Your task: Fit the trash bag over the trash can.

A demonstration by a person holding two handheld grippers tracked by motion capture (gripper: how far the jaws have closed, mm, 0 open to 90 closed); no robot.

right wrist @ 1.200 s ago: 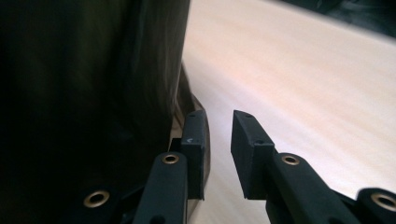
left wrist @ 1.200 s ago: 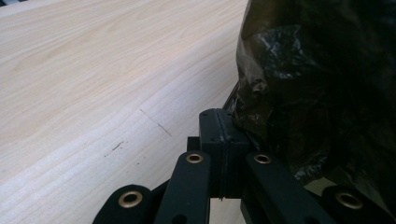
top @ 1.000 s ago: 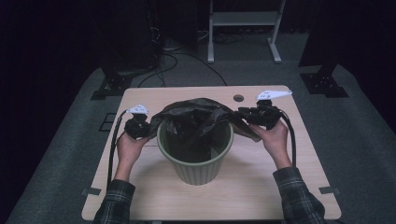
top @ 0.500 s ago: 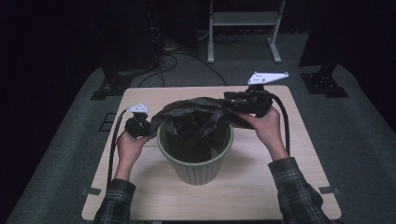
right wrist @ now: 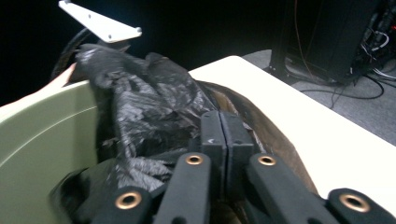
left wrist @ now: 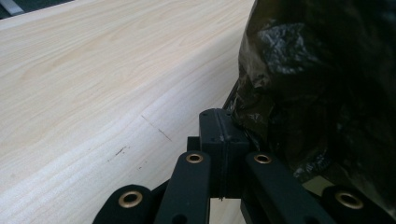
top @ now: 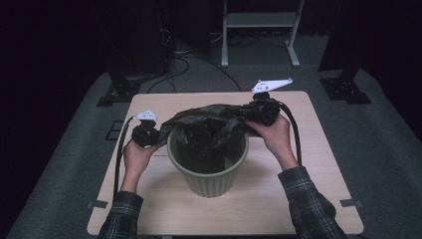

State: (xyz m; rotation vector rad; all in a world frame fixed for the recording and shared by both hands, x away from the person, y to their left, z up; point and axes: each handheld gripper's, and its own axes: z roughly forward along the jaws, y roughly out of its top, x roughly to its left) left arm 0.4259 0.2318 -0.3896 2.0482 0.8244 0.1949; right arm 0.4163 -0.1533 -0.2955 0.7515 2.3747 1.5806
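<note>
Overhead, black bag (top: 209,124) stretched over green bin (top: 209,172), close-ups show both hand-held grippers (left wrist: 219,140) (right wrist: 226,140) clamped on it.

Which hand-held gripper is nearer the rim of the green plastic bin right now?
Left. The left hand-held gripper sits right beside the green plastic bin's rim, clamping the black plastic bag. The right hand-held gripper holds the bag higher, behind the rim.

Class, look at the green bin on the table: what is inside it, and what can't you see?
Inside the green bin hangs part of a black plastic bag, stretched above the rim between the left gripper and right gripper. The bag and shadow hide the bin's bottom.
</note>
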